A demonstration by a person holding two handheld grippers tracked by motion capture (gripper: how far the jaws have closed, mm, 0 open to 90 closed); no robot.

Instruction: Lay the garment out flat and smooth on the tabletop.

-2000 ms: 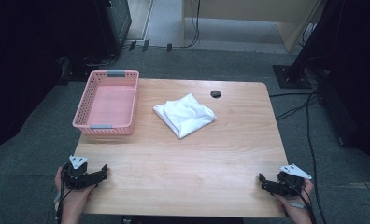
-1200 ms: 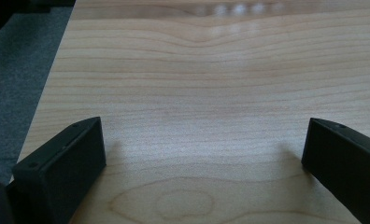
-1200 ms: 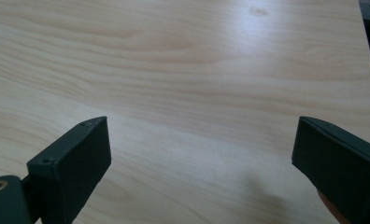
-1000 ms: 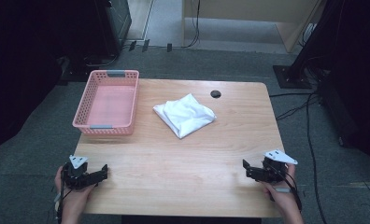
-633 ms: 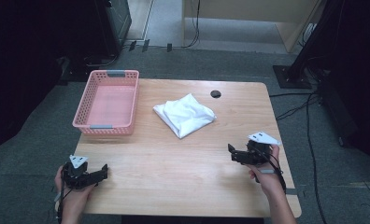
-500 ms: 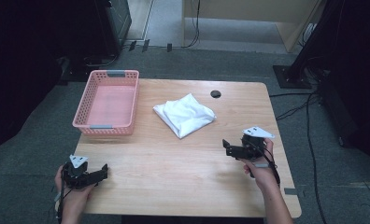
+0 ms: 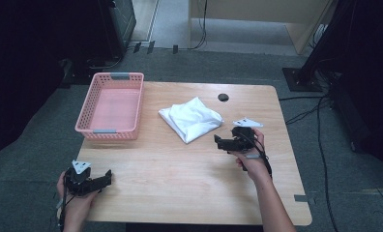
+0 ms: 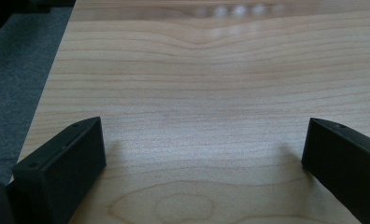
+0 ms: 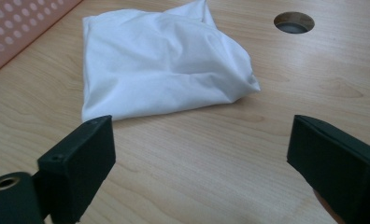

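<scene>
Over the right half of the worktop [image 7: 189,174], the right tongs [image 7: 217,143] have been carried in from the near right corner, where they sat two seconds ago, toward the centre, and are now held just beside the near right edge of the white folded cloth [image 7: 191,118]. The left tongs [image 7: 108,177] have been left where they were, at the near left corner. From this it is judged that a grasp on the cloth is being prepared by the right hand alone, and that the pink plastic basket [image 7: 111,130] at the far left edge, seen to be empty, is the likely place for it. Nothing has yet been lifted or shifted: the cloth lies flat near the middle of the worktop, somewhat toward the far edge, with the basket well apart to its left and a small round cable hole [image 7: 223,97] beyond it toward the far edge.

In the right gripper view, the right tongs [image 9: 199,154] are seen spread wide, with bare wood between the jaws and the cloth [image 9: 160,60] ahead of them, untouched. In the left gripper view, the left tongs [image 8: 204,156] are likewise spread wide over bare wood; nothing is held, and whether the tips rest on the surface cannot be told.
</scene>
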